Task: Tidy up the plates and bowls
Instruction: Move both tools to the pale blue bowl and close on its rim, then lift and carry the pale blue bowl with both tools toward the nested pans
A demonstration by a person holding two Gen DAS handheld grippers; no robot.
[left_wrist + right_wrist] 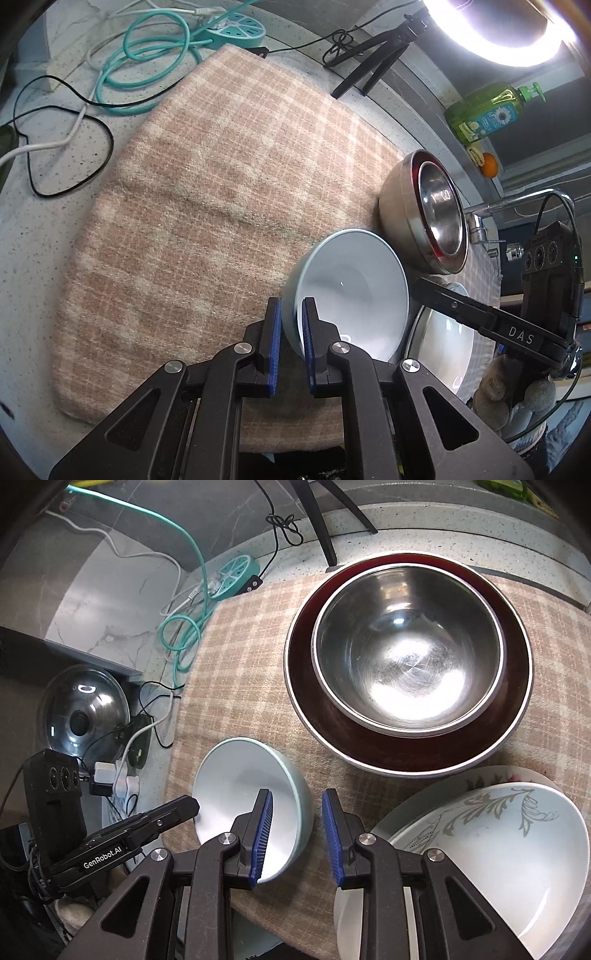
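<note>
Two tongs | left tongs [291,332] clamped on pale bowl [351,291] rim, tilted | right tongs [297,834] apart, seemingly empty, nearer the plates [498,849] | steel bowl [406,646] beyond

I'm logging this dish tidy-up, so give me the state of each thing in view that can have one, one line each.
Left gripper: shut on the pale blue bowl's rim.
Right gripper: open, nothing between the pads.
Pale blue bowl: tilted, empty, held over the checked cloth.
Steel bowl: upright, empty, nested in the red-lined bowl.
Floral plates: stacked, empty.
Ring light: on.
Soap bottle: upright.
</note>
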